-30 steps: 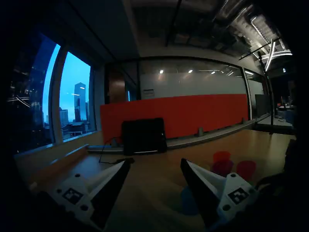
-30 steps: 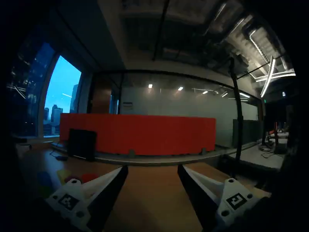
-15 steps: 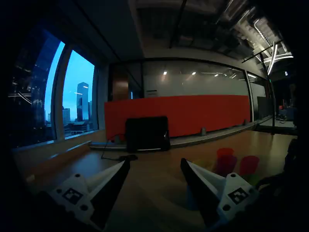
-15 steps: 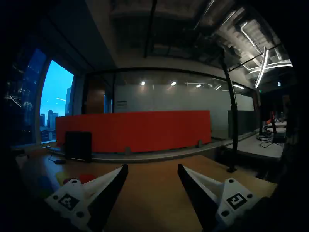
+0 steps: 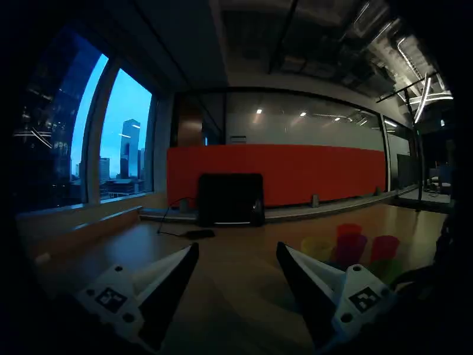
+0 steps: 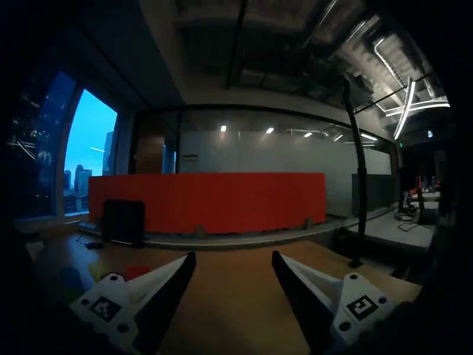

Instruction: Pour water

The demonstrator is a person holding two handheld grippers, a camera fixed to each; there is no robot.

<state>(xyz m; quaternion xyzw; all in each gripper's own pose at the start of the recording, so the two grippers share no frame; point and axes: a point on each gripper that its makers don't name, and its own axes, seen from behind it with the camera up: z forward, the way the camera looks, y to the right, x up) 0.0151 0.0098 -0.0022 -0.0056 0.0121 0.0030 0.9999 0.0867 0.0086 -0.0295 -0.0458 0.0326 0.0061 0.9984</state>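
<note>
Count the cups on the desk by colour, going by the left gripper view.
Yellow cups: 1
Red or magenta cups: 3
Total: 4 that I can make out; the dim light may hide more.

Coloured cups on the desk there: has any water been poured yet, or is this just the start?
Just the start, it seems. Done: nothing visible. In hand: nothing either; the left gripper and the right gripper are both open and empty above the wooden table. Left to do: grasp one of the coloured cups standing beyond the left gripper's right finger, then pour. The dim light hides which cup holds water.
</note>
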